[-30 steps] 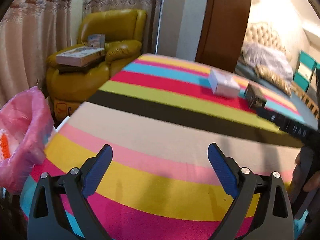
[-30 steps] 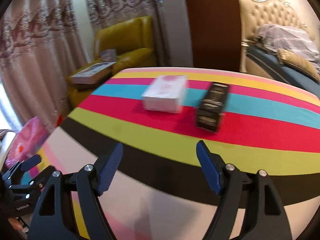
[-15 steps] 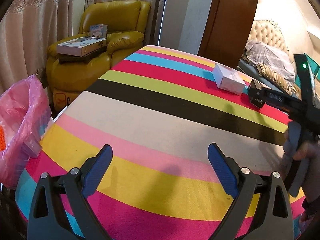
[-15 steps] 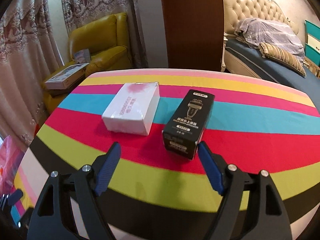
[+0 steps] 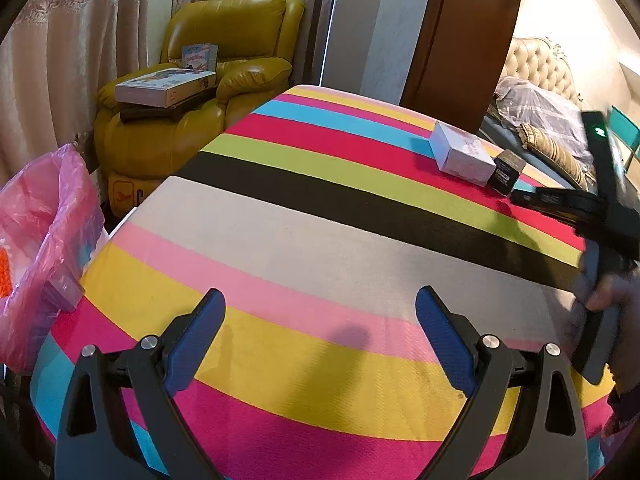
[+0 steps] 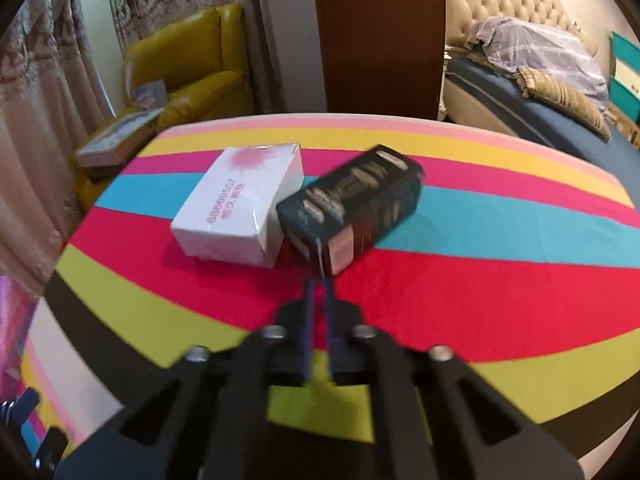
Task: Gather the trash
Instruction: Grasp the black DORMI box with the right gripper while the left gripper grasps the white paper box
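A black carton (image 6: pixel 352 200) lies on the striped table (image 6: pixel 480 292), touching a white box (image 6: pixel 240 200) on its left. My right gripper (image 6: pixel 319 276) has its jaws closed at the carton's near corner, pinching a thin flap edge there. The image is blurred. From the left wrist view the white box (image 5: pixel 460 156) and black carton (image 5: pixel 508 172) sit far right, with the right gripper (image 5: pixel 524 198) reaching in beside the carton. My left gripper (image 5: pixel 320 304) hangs open over the near yellow and pink stripes with nothing between its fingers. A pink trash bag (image 5: pixel 40 216) stands off the table's left edge.
A yellow armchair (image 5: pixel 224 80) holding flat boxes stands behind the table by the curtains. A brown door panel (image 5: pixel 472 40) and a bed (image 6: pixel 540 80) lie beyond the far edge. A person's hand (image 5: pixel 608 292) holds the right gripper's handle.
The right gripper moved in on the black carton and went from wide open to shut at its near corner; the carton turned against the white box. The left gripper stayed open and almost still.
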